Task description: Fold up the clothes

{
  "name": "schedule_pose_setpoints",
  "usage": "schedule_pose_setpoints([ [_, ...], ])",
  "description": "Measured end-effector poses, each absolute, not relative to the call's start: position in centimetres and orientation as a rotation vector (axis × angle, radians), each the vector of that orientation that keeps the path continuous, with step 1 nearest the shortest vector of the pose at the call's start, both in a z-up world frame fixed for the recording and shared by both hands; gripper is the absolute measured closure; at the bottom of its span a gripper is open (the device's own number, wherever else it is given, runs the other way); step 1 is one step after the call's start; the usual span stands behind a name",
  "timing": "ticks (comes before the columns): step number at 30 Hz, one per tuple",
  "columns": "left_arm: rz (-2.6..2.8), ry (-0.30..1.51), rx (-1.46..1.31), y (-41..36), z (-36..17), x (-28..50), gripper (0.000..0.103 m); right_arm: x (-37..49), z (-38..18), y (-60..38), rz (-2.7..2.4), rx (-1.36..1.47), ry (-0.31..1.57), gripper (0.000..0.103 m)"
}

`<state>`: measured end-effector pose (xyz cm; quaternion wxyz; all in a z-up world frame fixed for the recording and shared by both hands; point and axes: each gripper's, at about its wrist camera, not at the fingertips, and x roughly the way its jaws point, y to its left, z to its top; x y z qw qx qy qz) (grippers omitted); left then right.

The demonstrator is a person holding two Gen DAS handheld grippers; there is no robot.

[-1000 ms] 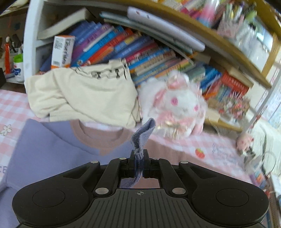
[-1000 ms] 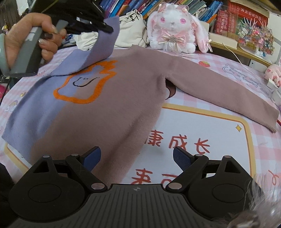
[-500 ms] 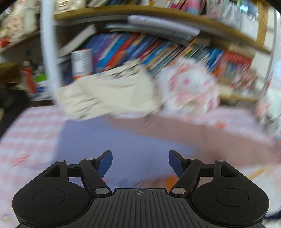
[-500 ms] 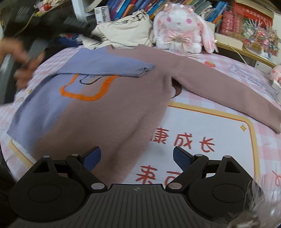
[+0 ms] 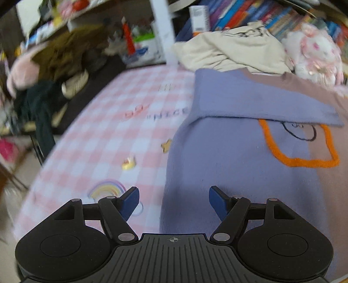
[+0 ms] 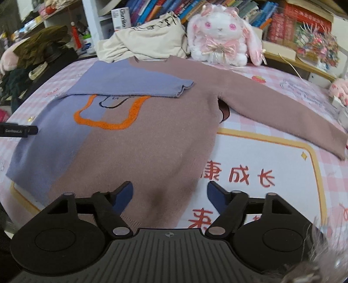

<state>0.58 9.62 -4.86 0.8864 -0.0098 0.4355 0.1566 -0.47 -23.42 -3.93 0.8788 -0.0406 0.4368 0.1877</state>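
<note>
A purple and mauve sweater (image 6: 152,135) with an orange outline design lies flat on the pink checked table. Its purple sleeve (image 6: 130,85) is folded across the chest; the mauve sleeve (image 6: 282,108) stretches out to the right. In the left wrist view the sweater (image 5: 239,174) fills the right side, with the folded sleeve (image 5: 250,98) on top. My left gripper (image 5: 173,201) is open and empty over the sweater's left edge. My right gripper (image 6: 169,194) is open and empty above the sweater's lower hem. The tip of the left tool (image 6: 19,130) shows at the left edge.
A cream garment (image 6: 148,41) lies bunched behind the sweater. A white and pink plush rabbit (image 6: 221,32) sits beside it. Bookshelves (image 6: 165,8) stand at the back. Dark clothes (image 5: 43,91) pile up off the table's left side. A printed mat (image 6: 261,169) lies under the sweater.
My left gripper let go of the purple sleeve cuff, which now lies folded across the chest. It opened and swung back to the sweater's left edge. The right gripper stayed put.
</note>
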Motion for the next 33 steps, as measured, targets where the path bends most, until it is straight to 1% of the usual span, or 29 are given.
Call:
schedule_pose_setpoints([
  [1,0.313,0.911,-0.056,10.1,-5.0,0.6,0.030,-0.5,-4.0,-23.2,0.377,-0.087,0.922,0.050],
  [2,0.303,0.915,-0.082,10.5,-5.1,0.7,0.030,-0.6,-4.1,-23.2,0.364,-0.081,0.930,0.053],
  [3,0.293,0.919,-0.103,10.7,-5.3,0.6,0.031,-0.7,-4.2,-23.2,0.352,-0.074,0.938,0.058],
  [4,0.282,0.923,-0.124,11.0,-5.4,0.6,0.032,-0.8,-4.3,-23.2,0.340,-0.067,0.945,0.064],
  [5,0.270,0.930,-0.144,11.2,-5.5,0.5,0.034,-0.9,-4.4,-23.1,0.328,-0.060,0.952,0.066],
  [6,0.259,0.934,-0.162,11.3,-5.6,0.3,0.038,-1.0,-4.4,-23.2,0.316,-0.047,0.957,0.071],
  [7,0.249,0.931,-0.179,11.4,-5.7,0.2,0.044,-1.2,-4.5,-23.3,0.305,-0.033,0.962,0.076],
  [9,0.224,0.924,-0.181,11.1,-5.8,-0.2,0.061,-1.3,-4.5,-23.4,0.290,-0.011,0.966,0.080],
  [10,0.205,0.921,-0.175,11.1,-5.7,-0.2,0.075,-1.4,-4.5,-23.5,0.285,0.001,0.968,0.084],
  [11,0.199,0.920,-0.176,11.2,-5.7,-0.3,0.088,-1.4,-4.4,-23.4,0.281,0.006,0.969,0.085],
  [12,0.192,0.919,-0.178,11.4,-5.7,-0.3,0.096,-1.5,-4.4,-23.3,0.278,0.010,0.970,0.087],
  [17,0.163,0.917,-0.183,12.1,-5.5,-0.7,0.097,-1.6,-4.3,-22.5,0.273,0.012,0.972,0.089],
  [33,0.138,0.942,-0.173,13.6,-5.2,-1.5,0.097,-1.9,-4.2,-21.2,0.282,-0.017,0.991,0.089],
])
